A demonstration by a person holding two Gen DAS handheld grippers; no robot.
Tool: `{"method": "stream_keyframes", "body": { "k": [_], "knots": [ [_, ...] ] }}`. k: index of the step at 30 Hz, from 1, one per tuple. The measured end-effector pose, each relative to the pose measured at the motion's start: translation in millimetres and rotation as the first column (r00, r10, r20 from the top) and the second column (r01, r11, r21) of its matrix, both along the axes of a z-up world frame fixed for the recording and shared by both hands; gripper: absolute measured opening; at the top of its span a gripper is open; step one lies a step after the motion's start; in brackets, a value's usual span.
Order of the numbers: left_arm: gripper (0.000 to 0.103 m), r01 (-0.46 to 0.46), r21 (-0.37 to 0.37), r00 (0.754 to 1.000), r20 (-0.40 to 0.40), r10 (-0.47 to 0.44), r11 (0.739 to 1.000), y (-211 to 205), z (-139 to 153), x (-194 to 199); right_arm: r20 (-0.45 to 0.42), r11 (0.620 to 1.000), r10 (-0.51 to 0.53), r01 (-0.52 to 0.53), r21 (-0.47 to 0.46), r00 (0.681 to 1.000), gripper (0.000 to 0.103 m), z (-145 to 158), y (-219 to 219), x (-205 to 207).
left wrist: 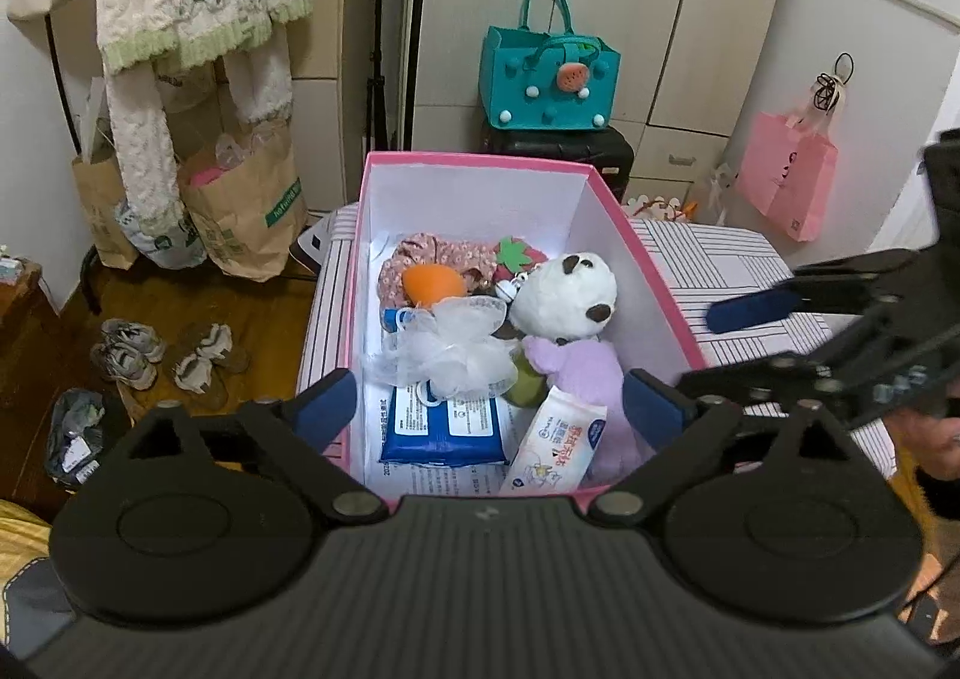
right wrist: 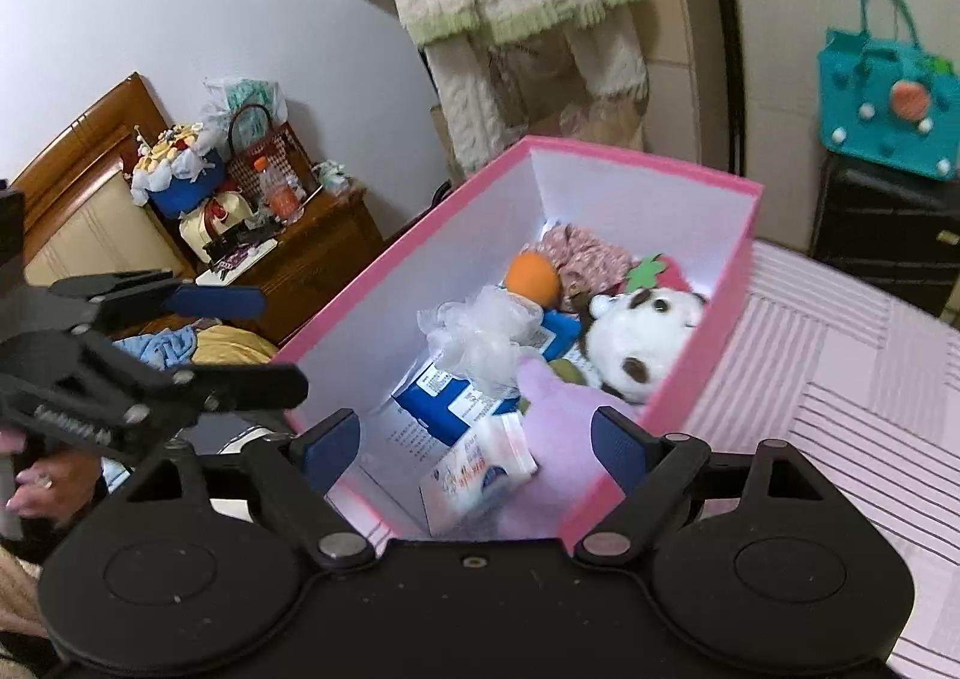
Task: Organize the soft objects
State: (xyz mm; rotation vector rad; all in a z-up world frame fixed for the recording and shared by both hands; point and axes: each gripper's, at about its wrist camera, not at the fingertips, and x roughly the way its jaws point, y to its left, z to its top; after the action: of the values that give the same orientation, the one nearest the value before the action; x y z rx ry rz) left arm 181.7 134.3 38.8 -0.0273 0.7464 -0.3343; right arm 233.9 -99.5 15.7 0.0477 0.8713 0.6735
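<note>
Pink box (left wrist: 654, 265) sits on a striped bed cover (left wrist: 738, 271), its open top facing up and its white walls bare above the contents. Both grippers hover at the near rim. The left gripper (left wrist: 489, 406) has its blue pads spread wide, nothing between them but the view down into the box. The right gripper (right wrist: 477, 439) is spread too, empty, just over the near end. Free striped cover lies to the right of the box; the left wall runs close to the bed's edge.

Inside: one panda plush (left wrist: 567, 298) against the right wall, one lilac plush (left wrist: 585, 379) below it, one white mesh puff (left wrist: 447, 346) in the middle, one orange ball (left wrist: 432, 283), one floral cloth (left wrist: 420, 256), one strawberry piece (left wrist: 519, 256) at the far end, two blue wipe packs (left wrist: 444, 427) and one white tissue pack (left wrist: 555, 448) nearest.
</note>
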Motion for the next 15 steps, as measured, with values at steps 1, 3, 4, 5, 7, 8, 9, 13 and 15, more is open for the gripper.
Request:
{"method": "stream_keyframes", "body": {
  "k": [1,3,4,5,7,8,9,13,15],
  "knots": [
    [0.102,-0.002,0.007,1.000,-0.001,0.002,1.000,-2.0,2.1,-2.2,0.014,1.000,-0.003,0.003,-0.002,1.000,0.088,4.5,-4.7,-6.5],
    [0.103,-0.008,0.024,1.000,-0.029,0.008,1.000,-8.2,6.2,-5.2,0.038,1.000,-0.019,0.020,-0.012,0.999,0.088,13.0,-12.9,-18.8],
    [0.103,-0.014,0.037,0.999,-0.050,0.016,0.999,-12.0,8.5,-6.7,0.048,1.000,-0.025,0.026,-0.016,0.999,0.088,16.2,-16.5,-24.7],
    [0.103,-0.017,0.046,0.998,-0.060,0.019,0.999,-14.6,10.5,-8.6,0.058,0.999,-0.030,0.031,-0.020,0.998,0.088,19.7,-20.8,-30.4],
    [0.103,-0.018,0.059,0.997,-0.076,0.023,0.998,-19.7,14.6,-13.1,0.077,0.998,-0.044,0.047,-0.031,0.996,0.089,26.3,-27.9,-42.3],
    [0.103,-0.020,0.066,0.996,-0.087,0.026,0.998,-22.4,16.7,-15.5,0.086,0.998,-0.052,0.055,-0.039,0.995,0.089,29.6,-30.7,-48.0],
    [0.103,-0.021,0.072,0.995,-0.096,0.028,0.997,-24.6,18.6,-17.7,0.096,0.997,-0.063,0.068,-0.048,0.993,0.091,32.8,-33.7,-53.7],
    [0.103,-0.018,0.103,0.997,-0.077,0.026,0.995,-34.7,26.6,-32.5,0.128,0.989,-0.113,0.124,-0.075,0.985,0.102,43.3,-46.1,-72.6],
    [0.103,-0.011,0.117,0.998,-0.063,0.019,0.993,-40.2,28.1,-39.5,0.133,0.980,-0.164,0.177,-0.092,0.977,0.102,47.5,-51.6,-81.0]
  ]
}}
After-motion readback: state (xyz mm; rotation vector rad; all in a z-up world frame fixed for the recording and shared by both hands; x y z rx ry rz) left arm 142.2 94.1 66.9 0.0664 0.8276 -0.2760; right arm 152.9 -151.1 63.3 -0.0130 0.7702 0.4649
